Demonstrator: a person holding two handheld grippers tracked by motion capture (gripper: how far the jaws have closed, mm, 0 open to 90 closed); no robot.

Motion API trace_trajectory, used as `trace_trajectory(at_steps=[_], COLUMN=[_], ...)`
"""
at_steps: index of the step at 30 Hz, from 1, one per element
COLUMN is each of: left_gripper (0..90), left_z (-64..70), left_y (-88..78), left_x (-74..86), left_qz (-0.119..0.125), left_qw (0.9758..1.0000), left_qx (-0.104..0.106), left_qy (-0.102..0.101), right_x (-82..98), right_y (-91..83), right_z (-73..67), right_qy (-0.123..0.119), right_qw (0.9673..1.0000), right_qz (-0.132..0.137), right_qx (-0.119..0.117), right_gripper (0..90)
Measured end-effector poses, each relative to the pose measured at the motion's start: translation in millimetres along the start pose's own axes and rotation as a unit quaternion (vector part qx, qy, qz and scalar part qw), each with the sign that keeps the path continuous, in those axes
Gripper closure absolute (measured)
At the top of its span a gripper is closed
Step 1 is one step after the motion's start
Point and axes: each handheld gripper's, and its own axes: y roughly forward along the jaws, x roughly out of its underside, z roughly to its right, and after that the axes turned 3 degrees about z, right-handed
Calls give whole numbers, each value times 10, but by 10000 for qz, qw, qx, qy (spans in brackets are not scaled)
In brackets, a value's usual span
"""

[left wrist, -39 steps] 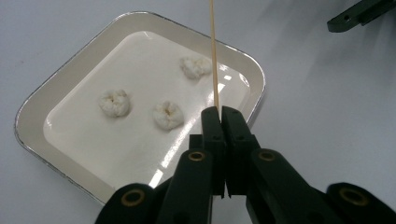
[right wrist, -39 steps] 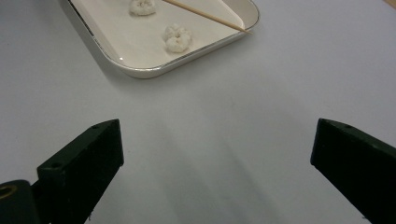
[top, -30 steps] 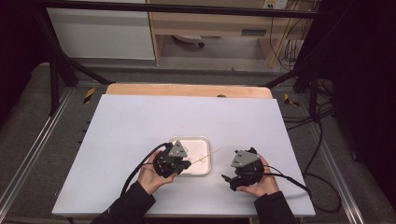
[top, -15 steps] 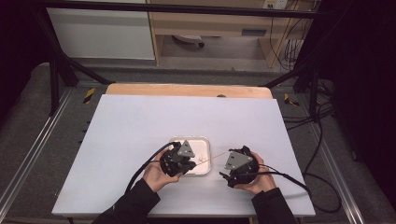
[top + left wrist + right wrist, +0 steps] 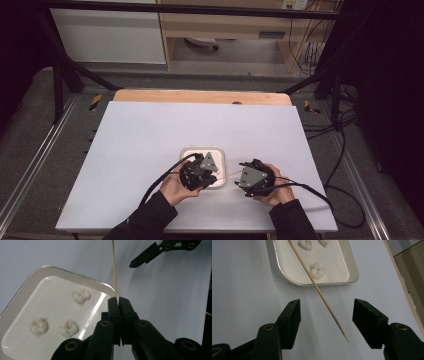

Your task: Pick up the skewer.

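left claw shifted right, one skewer, three shrimp

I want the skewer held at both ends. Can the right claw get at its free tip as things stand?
Probably yes. The skewer, pinched in the left claw, already runs between the right claw's jaws, which have just been closing and do not touch it yet. Nothing lies between them; the tray sits farther off.

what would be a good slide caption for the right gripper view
Right gripper jaws, just closing, flank the free end of a wooden skewer slanting over a white tray.
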Motion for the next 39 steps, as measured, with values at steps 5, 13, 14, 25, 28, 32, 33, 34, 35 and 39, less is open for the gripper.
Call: trace_trajectory(at_steps=[5,13,14,25,28,32,33,34,35,39], left_gripper=[888,888,888,888,888,887,888,888,887,886], left_z=[16,42,49,81,83,87,87,83,82,72], left_y=[15,28,31,59,65,71,74,74,75,76], left_x=[-25,-29,-28,-24,-23,-21,-19,-19,-18,-10], left_qz=[-9,-74,-82,-128,-138,-136,-133,-157,-155,-140], left_qw=[10000,9998,9998,9994,9993,9993,9993,9992,9992,9993], left_qx=[44,117,123,203,231,245,244,241,225,223], left_qy=[65,139,141,237,258,263,265,279,275,260], right_x=[13,19,20,14,16,18,19,18,18,11], right_y=[13,42,47,65,65,57,59,57,58,45], right_z=[-6,-41,-42,-66,-75,-83,-90,-93,-99,-102], right_qy=[-293,-765,-830,-1295,-1441,-1560,-1585,-1629,-1640,-1769], right_qw=[9995,9967,9961,9904,9883,9860,9856,9848,9846,9823], right_qz=[-40,-118,-115,-197,-197,-244,-246,-262,-266,-277], right_qx=[-55,-264,-288,-436,-467,-531,-533,-553,-548,-540], right_gripper=[485,628,646,801,835,864,868,873,876,886])
